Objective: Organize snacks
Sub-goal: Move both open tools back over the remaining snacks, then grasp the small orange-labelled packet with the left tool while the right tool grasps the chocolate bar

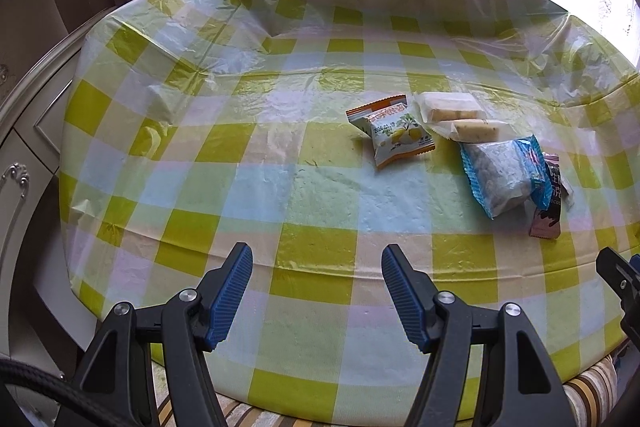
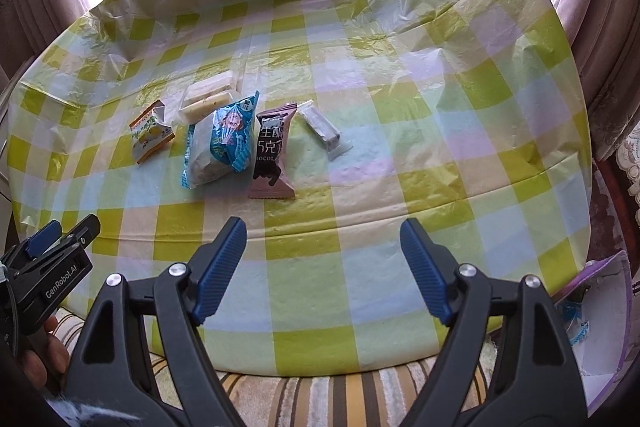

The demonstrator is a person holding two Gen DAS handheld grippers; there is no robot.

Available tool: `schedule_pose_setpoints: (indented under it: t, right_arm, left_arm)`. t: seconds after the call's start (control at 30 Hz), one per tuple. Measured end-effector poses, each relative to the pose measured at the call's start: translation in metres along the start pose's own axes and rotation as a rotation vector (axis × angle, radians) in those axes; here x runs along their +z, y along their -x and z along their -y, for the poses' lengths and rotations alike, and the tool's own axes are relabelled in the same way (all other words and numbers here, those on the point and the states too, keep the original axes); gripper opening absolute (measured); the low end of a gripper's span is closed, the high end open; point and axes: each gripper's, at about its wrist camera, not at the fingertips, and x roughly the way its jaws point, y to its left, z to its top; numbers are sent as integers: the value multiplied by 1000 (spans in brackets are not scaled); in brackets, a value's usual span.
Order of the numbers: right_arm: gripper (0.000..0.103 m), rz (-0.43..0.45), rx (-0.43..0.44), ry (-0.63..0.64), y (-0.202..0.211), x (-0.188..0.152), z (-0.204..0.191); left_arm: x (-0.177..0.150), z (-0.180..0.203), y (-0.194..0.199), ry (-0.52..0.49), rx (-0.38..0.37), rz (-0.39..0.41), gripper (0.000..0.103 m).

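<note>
Several snacks lie together on the round table. An orange-and-white packet [image 1: 391, 131] [image 2: 150, 135] is leftmost. Two clear-wrapped pale cakes [image 1: 454, 109] [image 2: 208, 93] lie behind a blue-edged packet [image 1: 502, 175] [image 2: 218, 147]. A pink-and-black chocolate packet [image 2: 272, 155] [image 1: 549, 205] lies beside it. A small clear-wrapped bar [image 2: 324, 133] is rightmost. My left gripper [image 1: 316, 291] is open and empty over the table's near edge, well short of the snacks. My right gripper [image 2: 322, 263] is open and empty, also near the front edge.
The table wears a yellow-green checked plastic cloth [image 1: 280, 187] [image 2: 400, 147], crumpled at the far side. A window and curtains stand behind. A white cabinet [image 1: 24, 155] is at the left. A white box with purple edge [image 2: 600, 311] sits low at the right. A striped cushion [image 2: 320, 395] lies below.
</note>
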Motion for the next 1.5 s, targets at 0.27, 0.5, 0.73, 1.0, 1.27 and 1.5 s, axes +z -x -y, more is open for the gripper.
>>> schedule_pose_setpoints:
  t: [0.27, 0.5, 0.73, 1.0, 1.27, 1.5]
  right_arm:
    - [81, 12, 28, -15, -18, 13, -12]
    - [82, 38, 46, -34, -33, 25, -21]
    - [81, 33, 35, -55, -50, 31, -20]
    - [81, 43, 14, -83, -60, 37, -9]
    - [69, 46, -37, -39, -64, 42, -10]
    - [60, 20, 10, 30, -78, 45, -27]
  left_arm:
    - [15, -4, -14, 26, -81, 1, 68]
    - [37, -8, -34, 84, -240, 16, 68]
    - [63, 8, -51, 107, -333, 24, 68]
    - [81, 19, -82, 146, -306, -30, 67]
    - [78, 28, -92, 86, -306, -44, 44]
    - [76, 27, -91, 69, -288, -46, 11]
